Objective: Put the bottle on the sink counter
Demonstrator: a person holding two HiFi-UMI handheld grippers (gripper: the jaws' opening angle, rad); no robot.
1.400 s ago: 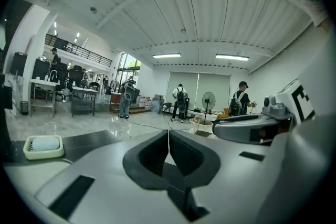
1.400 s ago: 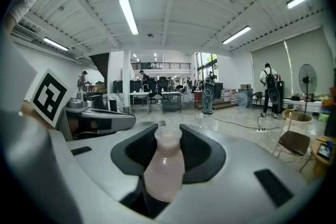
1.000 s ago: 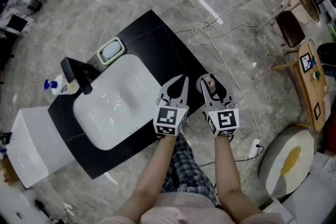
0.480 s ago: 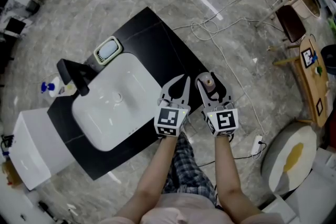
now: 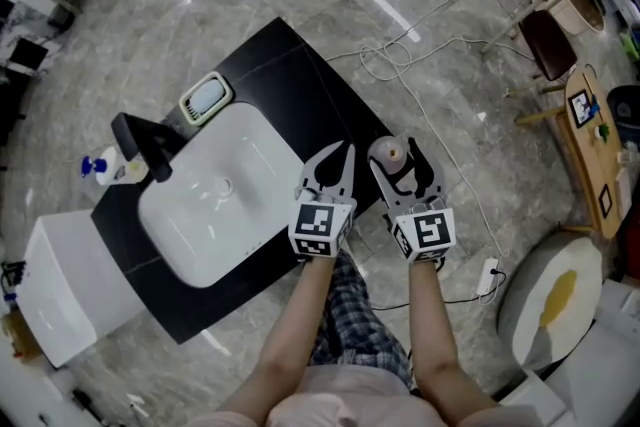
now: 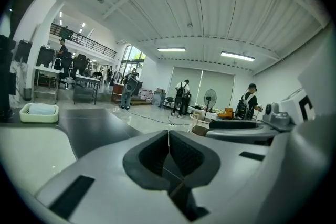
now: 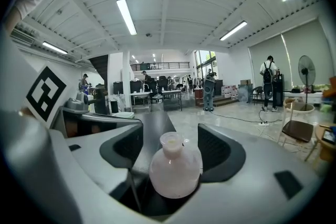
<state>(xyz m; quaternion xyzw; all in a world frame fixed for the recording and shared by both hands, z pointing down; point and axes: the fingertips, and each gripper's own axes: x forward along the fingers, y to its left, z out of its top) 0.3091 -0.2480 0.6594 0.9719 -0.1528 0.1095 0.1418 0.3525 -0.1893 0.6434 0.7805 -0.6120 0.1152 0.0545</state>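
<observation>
The small, pale pink, round-bellied bottle [image 7: 175,173] stands upright on the black sink counter [image 5: 300,85], near its right edge beside the white basin [image 5: 215,215]; the right gripper [image 5: 397,153] is opening its jaws around the bottle, pads clear of it; the left gripper [image 5: 338,160] has its jaws together, empty.

Right tongs [image 5: 397,158] opening, bottle [image 7: 175,173] freed

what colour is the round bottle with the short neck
Pale, milky pink. The bottle shows best in the right gripper view.
</observation>
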